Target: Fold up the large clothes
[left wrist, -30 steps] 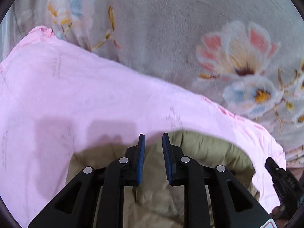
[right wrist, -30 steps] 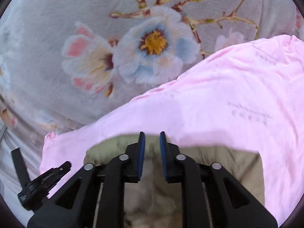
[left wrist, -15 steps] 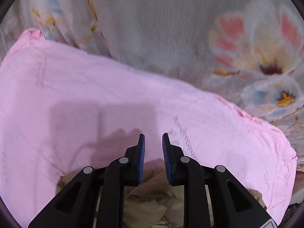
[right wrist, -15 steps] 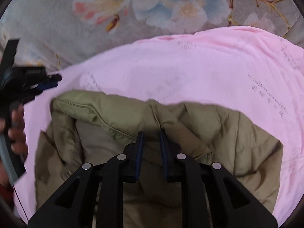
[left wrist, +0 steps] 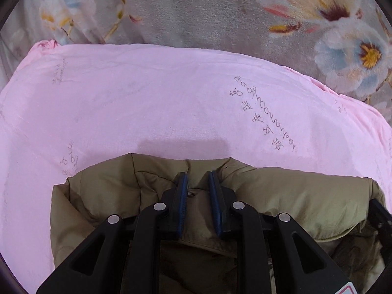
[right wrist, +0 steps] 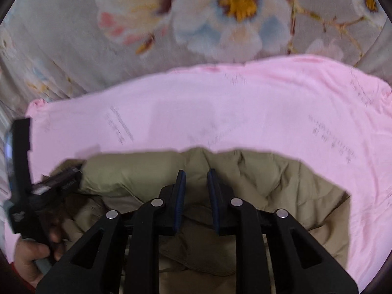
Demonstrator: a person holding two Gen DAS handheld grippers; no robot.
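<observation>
Olive jacket (left wrist: pixel 281 196) cut off at btm edge; grip on it can't be confirmed. Right-wrist view blurred.

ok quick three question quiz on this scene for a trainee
1. What does the jacket lie on?
A. pink sheet
B. bare floor
C. wooden table
2. True or false: the left gripper also shows in the right wrist view.
3. Fill in: the right gripper's pads are coloured ___.

Key: 1 A; 2 true, at the left edge, held in a hand; 3 blue.
</observation>
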